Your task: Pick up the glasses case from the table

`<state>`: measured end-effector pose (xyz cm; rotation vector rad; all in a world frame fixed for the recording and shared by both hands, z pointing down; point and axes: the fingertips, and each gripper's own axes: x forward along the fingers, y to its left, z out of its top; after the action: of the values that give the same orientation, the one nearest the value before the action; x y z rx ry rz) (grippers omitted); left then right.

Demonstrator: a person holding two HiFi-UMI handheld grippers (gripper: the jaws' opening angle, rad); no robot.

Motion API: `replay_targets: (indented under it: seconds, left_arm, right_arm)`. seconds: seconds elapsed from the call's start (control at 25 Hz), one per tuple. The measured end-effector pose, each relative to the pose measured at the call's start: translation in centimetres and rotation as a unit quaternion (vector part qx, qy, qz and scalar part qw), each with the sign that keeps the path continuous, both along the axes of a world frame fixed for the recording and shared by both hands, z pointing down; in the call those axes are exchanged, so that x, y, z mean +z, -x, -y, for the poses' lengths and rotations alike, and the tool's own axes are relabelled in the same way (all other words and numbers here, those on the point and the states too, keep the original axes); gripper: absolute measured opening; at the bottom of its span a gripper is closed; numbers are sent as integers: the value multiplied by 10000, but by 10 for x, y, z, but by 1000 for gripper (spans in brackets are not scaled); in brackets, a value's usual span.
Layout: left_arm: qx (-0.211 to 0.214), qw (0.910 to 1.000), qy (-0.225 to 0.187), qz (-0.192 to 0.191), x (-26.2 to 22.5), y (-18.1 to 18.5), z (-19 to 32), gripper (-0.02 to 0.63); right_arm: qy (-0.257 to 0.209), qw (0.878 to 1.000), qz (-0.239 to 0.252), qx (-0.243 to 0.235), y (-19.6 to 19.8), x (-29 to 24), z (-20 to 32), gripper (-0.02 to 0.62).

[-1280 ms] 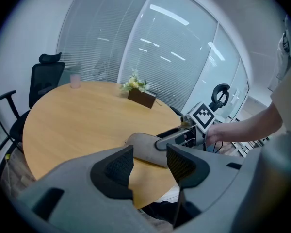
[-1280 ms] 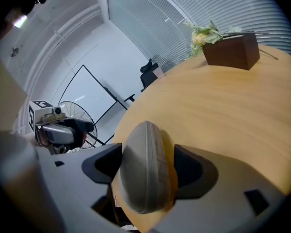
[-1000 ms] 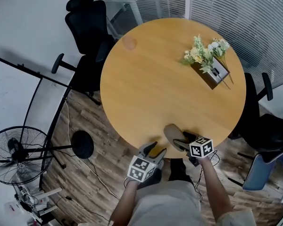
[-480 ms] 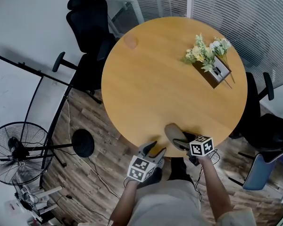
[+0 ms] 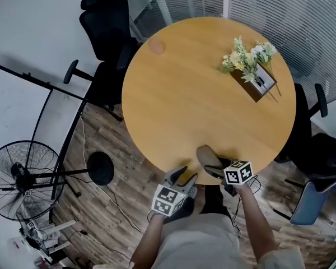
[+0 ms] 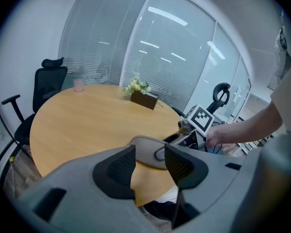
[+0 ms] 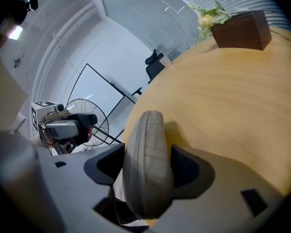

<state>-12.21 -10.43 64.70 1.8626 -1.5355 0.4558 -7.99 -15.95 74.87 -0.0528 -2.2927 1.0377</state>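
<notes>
The grey oval glasses case [image 5: 208, 157] lies at the near edge of the round wooden table [image 5: 201, 94]. My right gripper [image 5: 215, 167] reaches in from the edge, its jaws closing around the case [image 7: 148, 164]. In the right gripper view both pads meet the case's sides. My left gripper [image 5: 185, 175] hovers just off the table's edge, left of the case. Its jaws are open and closing, and nothing is between the pads [image 6: 120, 166]. The case [image 6: 145, 149] shows just beyond them.
A brown box with flowers [image 5: 252, 74] stands at the table's far right and a small pink cup [image 5: 155, 47] at its far left. Black office chairs [image 5: 103, 27] flank the table. A floor fan [image 5: 22, 178] and a black stand [image 5: 98, 170] are on the left.
The head view has shifted slightly. Both grippers and the case keep their places at the near edge.
</notes>
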Motion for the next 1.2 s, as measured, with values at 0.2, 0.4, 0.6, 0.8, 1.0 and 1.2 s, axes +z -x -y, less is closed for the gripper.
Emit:
replay_targets:
  seconds: [0.2,0.4,0.6,0.8,1.0,1.2]
  left_arm:
    - [-20,10000,-35,-23,0,0,-4,189]
    - [-18,10000,-74,-25,-3,-1,-4,189]
    - [-72,9999,-84,-27,-6,2,-8,189]
    - [-104,9999,-89,-28,-6,3,-11,189]
    - [-110,9999,-108,-37,-7,3,-13,189]
    - [-242,9994,-219,-141,-13,8,-12,189]
  right_arm:
    - [-63,9999,-6,-88,1,0,-3,284]
    - [-116,9999,5,-51,2,-1,-5,273]
    - [60,9999,49,113,2,-2,-9,264]
    - [105,9998,61,175,3,-3,-8,259]
    - [237,9991,119,330,1,-7,-6,255]
    - [267,9988,127,382,1,-9,-9,253]
